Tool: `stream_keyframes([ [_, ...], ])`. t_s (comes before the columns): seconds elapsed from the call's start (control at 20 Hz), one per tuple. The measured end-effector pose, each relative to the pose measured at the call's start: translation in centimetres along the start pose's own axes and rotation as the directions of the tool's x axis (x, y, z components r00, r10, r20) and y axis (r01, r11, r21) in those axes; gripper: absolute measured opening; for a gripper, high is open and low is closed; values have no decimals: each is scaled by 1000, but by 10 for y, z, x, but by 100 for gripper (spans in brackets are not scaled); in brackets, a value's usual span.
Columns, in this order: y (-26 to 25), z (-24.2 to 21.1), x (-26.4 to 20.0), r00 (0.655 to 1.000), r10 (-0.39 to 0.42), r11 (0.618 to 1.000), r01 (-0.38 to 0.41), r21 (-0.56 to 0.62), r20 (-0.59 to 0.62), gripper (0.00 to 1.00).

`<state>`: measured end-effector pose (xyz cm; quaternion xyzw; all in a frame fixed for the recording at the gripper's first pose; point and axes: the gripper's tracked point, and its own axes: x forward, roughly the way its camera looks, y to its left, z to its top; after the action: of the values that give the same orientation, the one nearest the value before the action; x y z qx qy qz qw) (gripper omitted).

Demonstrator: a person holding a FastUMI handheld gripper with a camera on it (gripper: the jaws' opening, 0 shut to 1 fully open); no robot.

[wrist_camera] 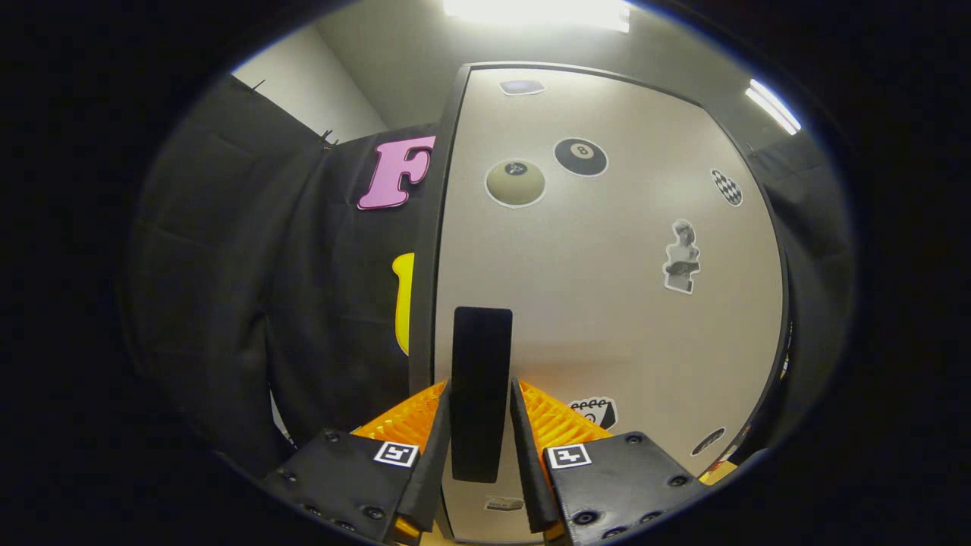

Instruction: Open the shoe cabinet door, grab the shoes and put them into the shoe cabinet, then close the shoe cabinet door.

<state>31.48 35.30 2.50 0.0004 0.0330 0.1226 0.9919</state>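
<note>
From my remote station, I take the handle (481,390) as the reference landmark. It is a flat, dark, matte bar with rounded corners, mounted on the shoe cabinet door (607,303); its long axis runs vertically, its top end pointing toward the ceiling light (538,11).

Left of the handle: the booth's black cloth wall (250,303) hangs in soft folds. Nearer the handle, the door's dark edge strip (428,258) runs parallel to the handle's long axis, just beside it.

At the handle: I read the gripper (481,425) as narrowed around the lower part of the bar, one finger on each side. The fingers (436,447) sit flush beside the bar's edges, but I cannot tell whether both press on it. The ribbed finger surfaces flank the bar, and small square printed markers (396,453) sit on the finger bodies below the handle's midpoint.

Right of the handle: the door panel is a smooth, pale, matte slab standing upright, its long axis vertical. It carries flat stickers: a pale round ball (516,183) above the handle, an eight-ball (580,156) up and right of it, a checkered oval (727,187) farther right, a bust figure (681,256) below that, and a patterned sticker (593,412) low, just right of the fingers.
</note>
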Motion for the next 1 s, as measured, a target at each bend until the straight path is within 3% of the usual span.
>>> stream_keyframes([
  [0.05,4,3,0,1000,23,1000,-23,11,2,48],
  [0.15,5,-1,1,1000,21,1000,-20,20,-12,36],
  [0.25,5,0,1,999,24,999,-23,39,-23,31],
  [0.4,6,-3,-2,998,40,998,-38,43,-40,9],
  [1.0,-5,5,-96,973,225,973,-221,63,-59,9],
])
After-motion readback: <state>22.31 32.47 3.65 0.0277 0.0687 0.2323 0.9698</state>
